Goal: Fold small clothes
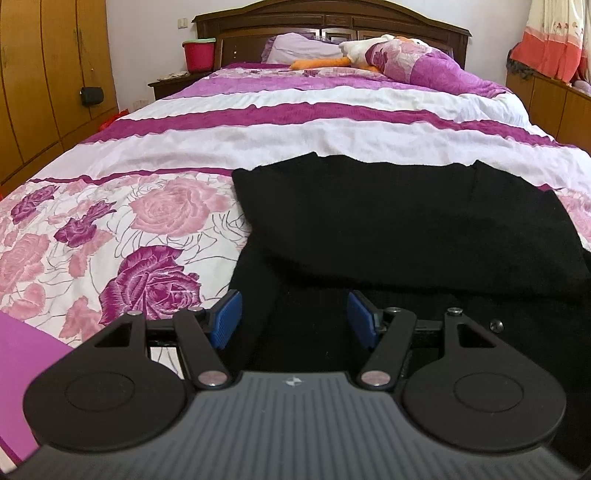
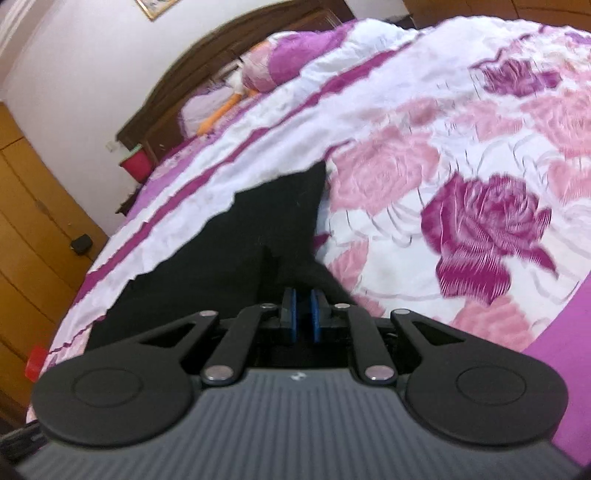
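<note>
Black garment (image 1: 388, 229): soft knit, apparently light and limp, likely to sag; lay partly folded on the floral bedspread (image 1: 110, 221) near the bed's foot. Best taken at corners or hem. Left gripper (image 1: 293, 317): jaws wide apart, empty, over the cloth. Right gripper (image 2: 303, 314): nearly closed; fabric between pads unclear. No legible writing.

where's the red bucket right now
In the left wrist view the red bucket stands at upper left on the nightstand, beside the dark headboard.
</note>
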Demonstrator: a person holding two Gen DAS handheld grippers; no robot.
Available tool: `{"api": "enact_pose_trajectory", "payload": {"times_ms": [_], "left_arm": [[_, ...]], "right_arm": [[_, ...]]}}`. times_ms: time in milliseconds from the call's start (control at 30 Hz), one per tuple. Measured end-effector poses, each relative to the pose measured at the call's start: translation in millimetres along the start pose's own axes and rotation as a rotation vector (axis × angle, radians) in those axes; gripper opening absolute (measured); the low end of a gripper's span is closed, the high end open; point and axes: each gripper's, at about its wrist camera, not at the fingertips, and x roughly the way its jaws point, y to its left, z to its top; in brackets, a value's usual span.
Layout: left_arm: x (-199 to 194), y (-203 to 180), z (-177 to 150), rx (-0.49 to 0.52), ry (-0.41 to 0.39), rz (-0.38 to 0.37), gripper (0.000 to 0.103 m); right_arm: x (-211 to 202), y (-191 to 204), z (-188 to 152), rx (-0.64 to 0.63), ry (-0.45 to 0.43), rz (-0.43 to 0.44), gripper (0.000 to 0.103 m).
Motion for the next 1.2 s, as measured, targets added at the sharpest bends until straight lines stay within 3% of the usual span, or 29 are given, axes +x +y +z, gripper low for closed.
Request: {"api": "enact_pose_trajectory", "payload": {"times_ms": [167, 233, 300, 467, 633, 767, 833, 867, 900, 1100, 1200], "left_arm": [[2.7, -1.2, 9.6, -0.006, -0.027, -0.009, 0.069], [5.0, -1.2, 14.7, -0.008, -0.044, -0.014, 0.069], [9.4, -0.6, 20.5, -0.011, -0.054, -0.013, 0.069], [19.4, 2.5, 31.0, -0.021, -0.067, -0.025, 0.069], [28.2, 2.8, 33.5, -0.023, -0.072, -0.026, 0.069], [29.5, 4.0, 33.3, -0.069, -0.096, -0.075, 0.069], [29.4, 2.6, 35.3, -0.073, -0.116, -0.08, 0.069], [29.4, 1.4, 36.9, -0.074, -0.13, -0.081, 0.069], [29.6, 0.8, 38.9, -0.077, -0.143, -0.084, 0.069], [45.0, -5.1, 52.2, -0.12, -0.222, -0.097, 0.069], [69.4, -7.3, 53.0, -0.144, -0.194, -0.042, 0.069]], "right_arm": [[0.0, 13.4, 10.1, -0.097, -0.014, 0.051, 0.016], [12.0, 24.3, 14.1, -0.151, -0.003, 0.059, 0.05], [23.3, 32.1, 16.5, -0.184, -0.006, 0.057, 0.055], [48.8, 41.1, 15.2, -0.252, 0.004, 0.002, 0.053], [61.5, 42.5, 5.7, -0.276, 0.028, 0.05, 0.055], [66.2, 45.3, 2.3, -0.285, 0.036, 0.055, 0.053], [66.3, 46.3, 2.4, -0.291, 0.045, 0.079, 0.026], [66.0, 48.1, 3.6, -0.289, 0.05, 0.092, 0.017], [64.3, 51.3, 5.2, -0.291, 0.046, 0.096, 0.016], [32.7, 89.1, 25.3, -0.435, -0.141, 0.096, 0.015], [35.7, 101.0, 30.7, -0.518, -0.205, 0.03, 0.015]]}}
